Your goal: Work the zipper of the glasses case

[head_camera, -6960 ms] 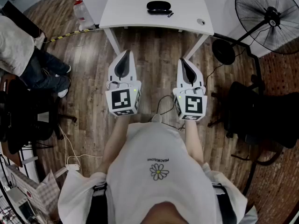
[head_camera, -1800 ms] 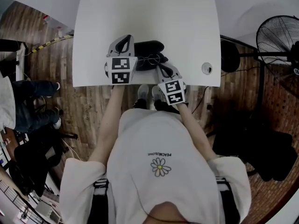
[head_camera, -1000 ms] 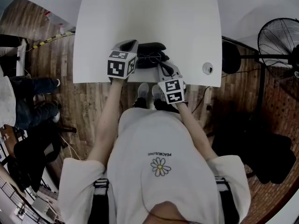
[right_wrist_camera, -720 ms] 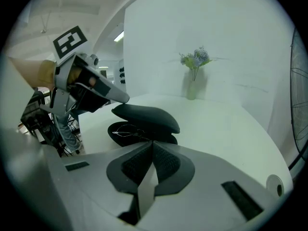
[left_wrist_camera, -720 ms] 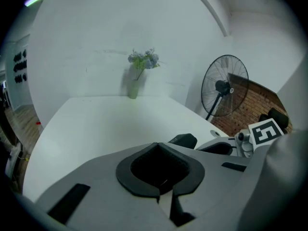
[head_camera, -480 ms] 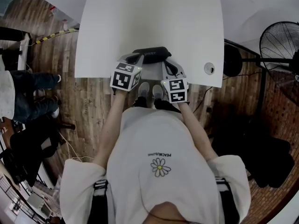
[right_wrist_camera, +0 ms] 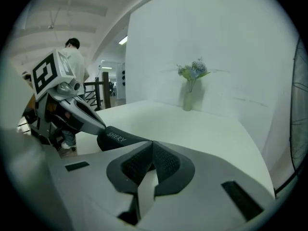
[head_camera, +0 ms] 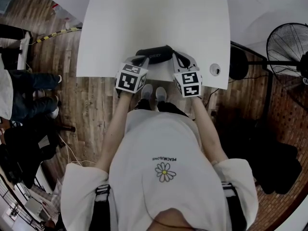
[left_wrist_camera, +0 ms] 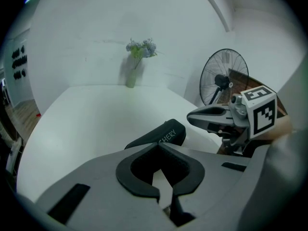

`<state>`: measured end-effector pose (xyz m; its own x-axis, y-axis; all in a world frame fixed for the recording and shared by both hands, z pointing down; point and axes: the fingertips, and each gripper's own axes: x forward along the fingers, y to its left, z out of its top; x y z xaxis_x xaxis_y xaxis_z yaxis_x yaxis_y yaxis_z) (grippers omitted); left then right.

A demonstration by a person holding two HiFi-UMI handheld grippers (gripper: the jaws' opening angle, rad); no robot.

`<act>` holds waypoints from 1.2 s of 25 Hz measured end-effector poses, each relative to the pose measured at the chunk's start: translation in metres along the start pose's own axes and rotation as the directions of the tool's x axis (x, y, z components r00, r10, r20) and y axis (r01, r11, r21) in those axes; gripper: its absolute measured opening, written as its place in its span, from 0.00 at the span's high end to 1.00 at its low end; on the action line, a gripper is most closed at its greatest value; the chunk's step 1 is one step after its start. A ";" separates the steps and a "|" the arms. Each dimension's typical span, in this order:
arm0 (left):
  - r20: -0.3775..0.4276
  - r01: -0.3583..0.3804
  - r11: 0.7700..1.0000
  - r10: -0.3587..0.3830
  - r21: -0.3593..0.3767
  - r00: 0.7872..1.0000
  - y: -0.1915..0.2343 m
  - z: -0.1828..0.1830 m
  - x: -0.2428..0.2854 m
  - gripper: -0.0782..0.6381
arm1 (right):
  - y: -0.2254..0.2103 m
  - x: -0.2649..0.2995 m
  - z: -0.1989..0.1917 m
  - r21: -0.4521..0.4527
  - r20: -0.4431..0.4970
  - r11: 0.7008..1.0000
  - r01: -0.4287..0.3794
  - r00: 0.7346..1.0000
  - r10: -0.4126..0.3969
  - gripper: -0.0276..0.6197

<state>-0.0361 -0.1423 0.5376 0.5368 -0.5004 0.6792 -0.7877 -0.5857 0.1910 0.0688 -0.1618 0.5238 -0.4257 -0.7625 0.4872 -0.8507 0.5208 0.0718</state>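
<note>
Case (head_camera: pixel 155 54) lies between left gripper (left_wrist_camera: pixel 157 146) and right gripper (right_wrist_camera: pixel 151 142), both pressed together, maybe nipping its ends. Next: pinch the zip tab.

Head view looks steeply down; both gripper views skim low across the table (head_camera: pixel 144 23), sharing the glasses case (head_camera: pixel 154 54).

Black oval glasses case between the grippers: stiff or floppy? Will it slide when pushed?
Probably stiff: the black oval glasses case keeps a rounded, moulded shape at its end. Likely slides easily when pushed, since the white table looks smooth. Near the front edge, a push might drop it.
</note>
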 end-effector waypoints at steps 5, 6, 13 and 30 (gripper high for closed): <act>-0.003 -0.023 0.999 0.023 0.034 1.000 -0.003 0.003 0.001 0.87 | -0.003 0.012 -0.015 -0.187 -0.133 0.977 -0.105 0.988 0.081 0.95; -0.006 -0.027 0.999 0.027 0.043 1.000 -0.003 0.003 0.002 0.87 | 0.000 0.012 -0.018 -0.221 -0.151 0.968 -0.122 0.984 0.090 0.95; -0.029 -0.012 0.998 0.014 0.054 0.999 -0.003 0.001 0.003 0.87 | -0.015 0.026 -0.007 -0.244 -0.140 0.963 -0.111 0.987 0.078 0.95; -0.034 -0.153 0.976 0.160 0.156 0.987 0.040 0.015 0.004 0.87 | 0.046 0.007 -0.022 -0.358 -0.284 0.829 -0.431 0.895 0.343 0.95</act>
<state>-0.0610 -0.1773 0.5371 0.3931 -0.5657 0.7249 -0.8037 -0.5944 -0.0280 0.0329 -0.1348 0.5495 -0.5854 -0.3951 0.7080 -0.4111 0.8973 0.1608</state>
